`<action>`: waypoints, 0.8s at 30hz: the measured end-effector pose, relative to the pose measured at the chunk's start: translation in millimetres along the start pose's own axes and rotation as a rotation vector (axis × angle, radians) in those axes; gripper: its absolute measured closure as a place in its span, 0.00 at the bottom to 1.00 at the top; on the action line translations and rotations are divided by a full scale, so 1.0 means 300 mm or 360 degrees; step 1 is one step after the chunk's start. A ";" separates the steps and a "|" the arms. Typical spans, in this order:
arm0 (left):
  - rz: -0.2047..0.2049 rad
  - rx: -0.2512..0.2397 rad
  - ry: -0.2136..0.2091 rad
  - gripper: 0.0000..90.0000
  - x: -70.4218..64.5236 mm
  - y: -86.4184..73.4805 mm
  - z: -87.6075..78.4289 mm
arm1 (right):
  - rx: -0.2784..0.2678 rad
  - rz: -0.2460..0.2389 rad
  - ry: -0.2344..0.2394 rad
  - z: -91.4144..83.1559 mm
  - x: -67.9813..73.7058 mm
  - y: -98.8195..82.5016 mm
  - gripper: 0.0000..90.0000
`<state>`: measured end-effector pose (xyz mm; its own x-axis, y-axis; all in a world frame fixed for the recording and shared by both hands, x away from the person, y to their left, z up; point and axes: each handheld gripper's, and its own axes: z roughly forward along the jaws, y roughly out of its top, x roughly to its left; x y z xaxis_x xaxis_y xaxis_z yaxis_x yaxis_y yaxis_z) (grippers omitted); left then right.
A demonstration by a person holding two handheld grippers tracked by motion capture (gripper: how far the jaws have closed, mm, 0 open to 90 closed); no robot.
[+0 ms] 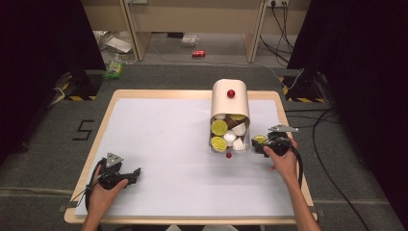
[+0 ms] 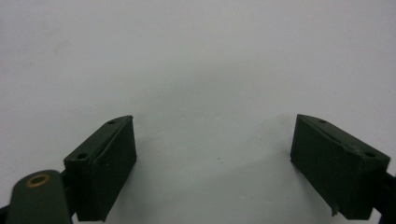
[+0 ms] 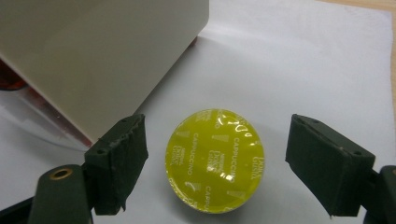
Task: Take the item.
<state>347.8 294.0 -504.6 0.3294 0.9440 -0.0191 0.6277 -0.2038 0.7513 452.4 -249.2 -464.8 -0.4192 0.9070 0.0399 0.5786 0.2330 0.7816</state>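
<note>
Right gripper sits open around the round yellow foil-topped coffee capsule, on the white table sheet beside the cream holder. Probably best lifted straight up, no nudging. Left gripper open, empty.

White dispenser blocks table centre-right; yellow capsule beside it; left half open.

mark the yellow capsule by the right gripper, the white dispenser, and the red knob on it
yellow capsule [image 3: 215,161]: right gripper view, middle of its foil lid.
white dispenser [image 1: 230,103]: high view, its white curved hood.
red knob [image 1: 231,93]: high view, the knob's top.
</note>
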 end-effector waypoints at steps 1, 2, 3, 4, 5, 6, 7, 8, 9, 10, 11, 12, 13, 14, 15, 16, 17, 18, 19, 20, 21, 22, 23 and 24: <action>0.0007 0.0005 0.0000 0.15 0.001 0.000 -0.001 | -0.0002 -0.0005 0.0007 -0.006 0.000 -0.002 0.23; 0.0005 0.0003 0.0000 0.15 0.001 0.000 0.000 | -0.0004 -0.0002 0.0009 -0.010 0.000 -0.004 0.23; 0.0005 0.0003 0.0000 0.15 0.001 0.000 0.000 | -0.0001 0.0004 0.0009 -0.015 0.000 -0.006 0.23; 0.0001 0.0000 0.0000 0.15 0.000 0.000 0.000 | -0.0003 0.0003 0.0005 -0.019 0.000 -0.009 0.23; 0.0000 0.0000 0.0000 0.15 0.000 0.000 0.000 | -0.0006 0.0002 0.0006 -0.022 0.001 -0.011 0.23; 0.0001 0.0000 0.0000 0.15 0.000 0.000 0.000 | -0.0009 0.0007 0.0011 -0.026 0.003 -0.012 0.23; 0.0002 0.0002 0.0000 0.15 0.000 0.000 0.000 | -0.0015 0.0000 0.0009 -0.030 0.003 -0.012 0.23; 0.0000 0.0000 0.0000 0.15 0.000 0.000 0.000 | -0.0017 0.0006 0.0012 -0.034 0.005 -0.012 0.23; 0.0004 0.0001 -0.0002 0.15 0.001 0.000 0.000 | -0.0022 0.0006 0.0013 -0.038 0.007 -0.011 0.23; 0.0005 0.0003 -0.0001 0.15 0.001 0.000 -0.001 | -0.0032 -0.0004 0.0017 -0.042 0.009 -0.011 0.23; 0.0005 0.0003 -0.0001 0.15 0.001 0.000 -0.001 | -0.0036 -0.0009 0.0021 -0.045 0.011 -0.012 0.23; 0.0000 0.0000 0.0000 0.15 0.000 0.000 0.000 | -0.0035 -0.0009 0.0025 -0.051 0.016 -0.014 0.22; 0.0001 0.0000 0.0000 0.15 0.000 0.000 0.000 | -0.0038 -0.0015 0.0026 -0.055 0.018 -0.015 0.22; 0.0006 0.0002 -0.0001 0.15 0.001 0.000 0.000 | -0.0042 -0.0018 0.0027 -0.060 0.021 -0.017 0.22; 0.0007 0.0004 0.0000 0.15 0.001 0.000 -0.001 | -0.0045 -0.0021 0.0027 -0.066 0.025 -0.019 0.22; 0.0007 0.0002 -0.0001 0.15 0.001 0.000 -0.001 | -0.0044 -0.0013 0.0033 -0.073 0.032 -0.023 0.22; 0.0005 0.0000 -0.0001 0.15 0.000 0.000 0.000 | -0.0049 -0.0026 0.0035 -0.077 0.033 -0.024 0.22; 0.0007 0.0002 -0.0001 0.15 0.001 0.000 -0.001 | -0.0047 -0.0024 0.0041 -0.086 0.039 -0.028 0.22; 0.0007 0.0002 -0.0001 0.15 0.001 0.000 -0.001 | -0.0052 -0.0026 0.0040 -0.091 0.041 -0.031 0.22; 0.0007 0.0002 -0.0001 0.15 0.001 0.000 -0.001 | -0.0054 -0.0029 0.0040 -0.098 0.044 -0.035 0.22; 0.0006 0.0002 -0.0001 0.15 0.001 0.000 -0.001 | -0.0053 -0.0027 0.0044 -0.104 0.047 -0.040 0.22; 0.0004 0.0001 -0.0001 0.15 0.001 0.000 0.000 | -0.0053 -0.0028 0.0046 -0.110 0.050 -0.047 0.21; 0.0003 0.0000 -0.0001 0.15 0.000 0.000 0.000 | -0.0050 -0.0025 0.0047 -0.116 0.052 -0.055 0.21; 0.0005 0.0001 -0.0001 0.15 0.001 0.000 0.000 | -0.0048 -0.0026 0.0051 -0.119 0.053 -0.060 0.21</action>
<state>347.7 294.2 -504.5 0.3318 0.9432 -0.0172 0.6272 -0.2070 0.7509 410.3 -251.6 -456.1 -0.4510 0.8913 0.0467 0.5505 0.2366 0.8006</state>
